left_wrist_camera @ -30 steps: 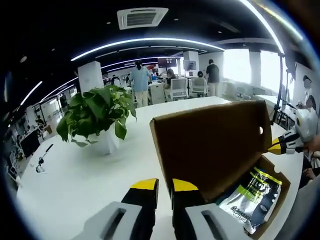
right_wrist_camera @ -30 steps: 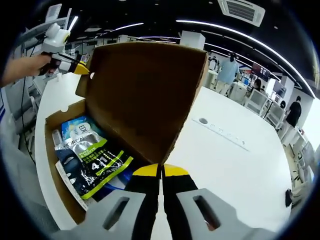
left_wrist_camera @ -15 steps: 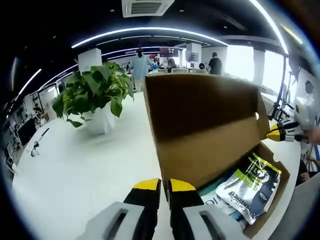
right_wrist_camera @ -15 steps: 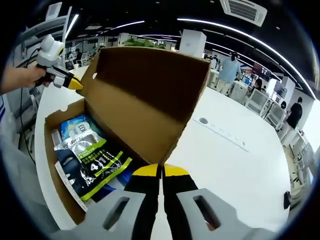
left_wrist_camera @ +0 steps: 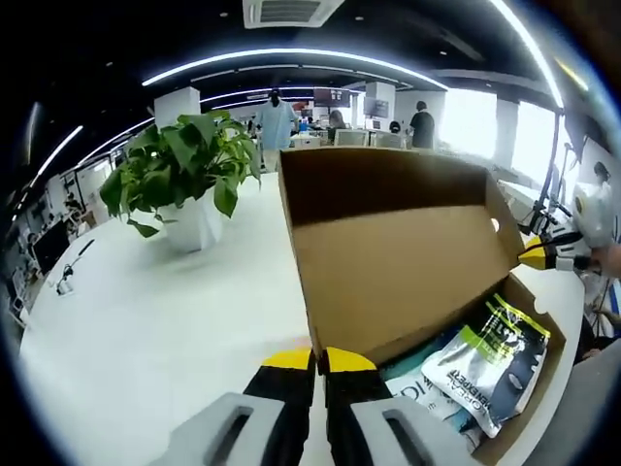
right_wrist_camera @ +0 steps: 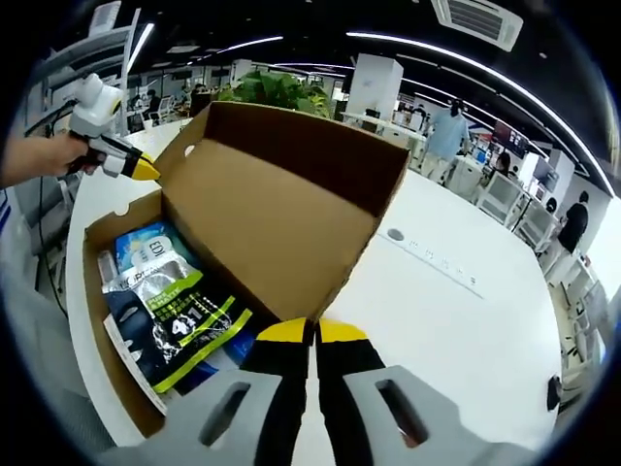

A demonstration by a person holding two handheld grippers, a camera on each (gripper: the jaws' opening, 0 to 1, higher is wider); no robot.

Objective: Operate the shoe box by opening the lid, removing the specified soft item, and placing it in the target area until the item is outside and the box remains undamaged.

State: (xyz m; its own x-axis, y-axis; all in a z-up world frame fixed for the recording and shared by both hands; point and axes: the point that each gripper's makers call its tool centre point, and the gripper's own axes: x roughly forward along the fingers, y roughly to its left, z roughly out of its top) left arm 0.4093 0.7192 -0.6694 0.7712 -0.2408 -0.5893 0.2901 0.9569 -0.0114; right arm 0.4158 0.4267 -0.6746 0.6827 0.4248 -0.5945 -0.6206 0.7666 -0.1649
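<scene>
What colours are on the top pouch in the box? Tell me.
Black and grey with lime-green stripes and white lettering on the pouch; right gripper view shows it best.

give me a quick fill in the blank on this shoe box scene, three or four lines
1. The lid of the shoe box is ____.
2. The pouch with lime-green stripes lies ____ the box.
3. On the white table, past the lid, stands a potted ____.
4. The fingers of the right gripper are ____ on the lid's corner.

Missing words: open; inside; plant; shut
</scene>
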